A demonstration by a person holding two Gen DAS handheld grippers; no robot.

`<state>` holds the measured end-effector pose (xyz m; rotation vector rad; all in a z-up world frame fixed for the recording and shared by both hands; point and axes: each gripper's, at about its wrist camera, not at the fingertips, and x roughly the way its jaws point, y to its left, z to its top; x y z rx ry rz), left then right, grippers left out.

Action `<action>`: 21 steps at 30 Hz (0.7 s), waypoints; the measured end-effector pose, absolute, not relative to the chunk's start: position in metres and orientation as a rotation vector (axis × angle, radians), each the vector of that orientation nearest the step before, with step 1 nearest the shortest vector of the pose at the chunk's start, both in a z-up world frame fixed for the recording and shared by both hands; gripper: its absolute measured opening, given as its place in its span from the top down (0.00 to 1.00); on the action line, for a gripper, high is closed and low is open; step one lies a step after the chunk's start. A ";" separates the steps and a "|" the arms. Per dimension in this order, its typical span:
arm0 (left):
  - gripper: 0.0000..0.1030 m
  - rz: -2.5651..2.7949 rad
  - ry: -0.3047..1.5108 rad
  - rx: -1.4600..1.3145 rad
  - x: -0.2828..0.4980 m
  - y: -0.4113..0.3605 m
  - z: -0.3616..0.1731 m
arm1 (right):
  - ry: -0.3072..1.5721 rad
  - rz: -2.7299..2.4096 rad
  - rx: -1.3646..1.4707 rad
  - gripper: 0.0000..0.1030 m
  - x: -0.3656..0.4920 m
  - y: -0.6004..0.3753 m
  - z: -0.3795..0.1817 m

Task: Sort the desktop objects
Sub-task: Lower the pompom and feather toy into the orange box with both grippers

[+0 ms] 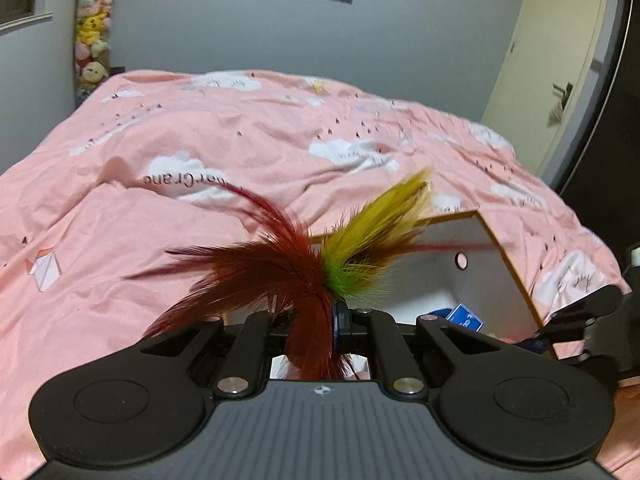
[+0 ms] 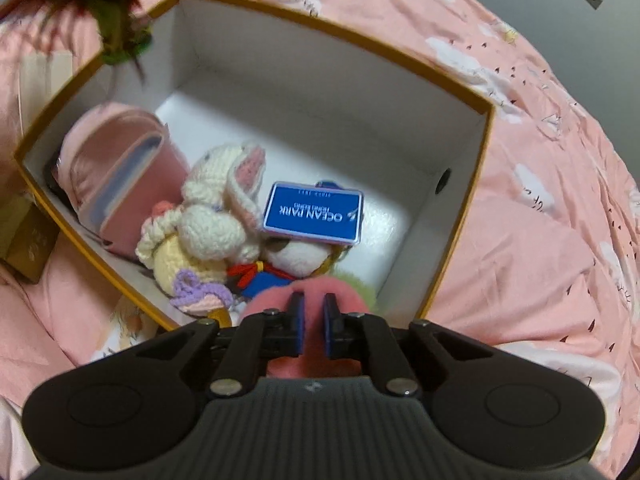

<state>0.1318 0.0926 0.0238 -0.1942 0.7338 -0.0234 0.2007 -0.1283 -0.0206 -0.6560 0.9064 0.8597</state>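
Left tool [image 1: 343,322] pinches feather toy [image 1: 288,264], plumes pointing forward-up.

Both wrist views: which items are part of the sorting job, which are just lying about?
Job:
- feather toy, clamped in left gripper
- pink plush, pinched by right gripper
- open box
- in it: crochet bunny, Ocean Park card, pink case, plush in blue outfit

Bystanders:
- pink cloud duvet
- stuffed toys by the wall
- door

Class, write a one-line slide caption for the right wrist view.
Right gripper pinches a pink plush over the white box holding a crocheted bunny, a pink pouch and a blue tag.
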 end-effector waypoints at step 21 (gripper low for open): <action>0.82 0.018 0.894 -0.110 0.163 0.083 -0.034 | 0.791 0.832 -0.395 0.89 0.189 -0.146 0.005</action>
